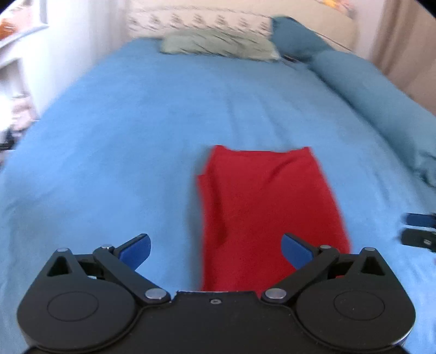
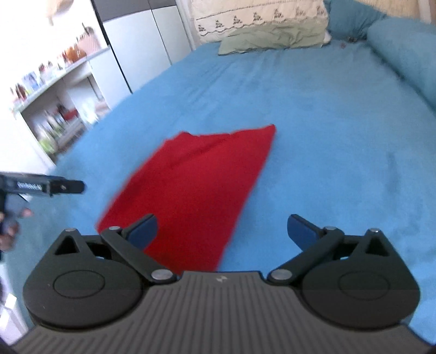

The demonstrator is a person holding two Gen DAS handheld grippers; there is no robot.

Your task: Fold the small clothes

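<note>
Above a blue bed (image 1: 136,122), the left hand-held gripper (image 1: 216,252) and right hand-held gripper (image 2: 222,232) hang spread wide, gripping nothing; white lettering on the left one's side is blurred beyond reading. A folded red garment (image 1: 269,212) lies flat just ahead.

Matt red cloth (image 1: 269,215), fuzzy bedsheet (image 1: 122,141)

Blue-covered bed (image 2: 313,103), pale embroidered pillow (image 2: 261,19) at its head, teal bolster (image 1: 362,81), cluttered white shelves (image 2: 54,89), daylight.
</note>
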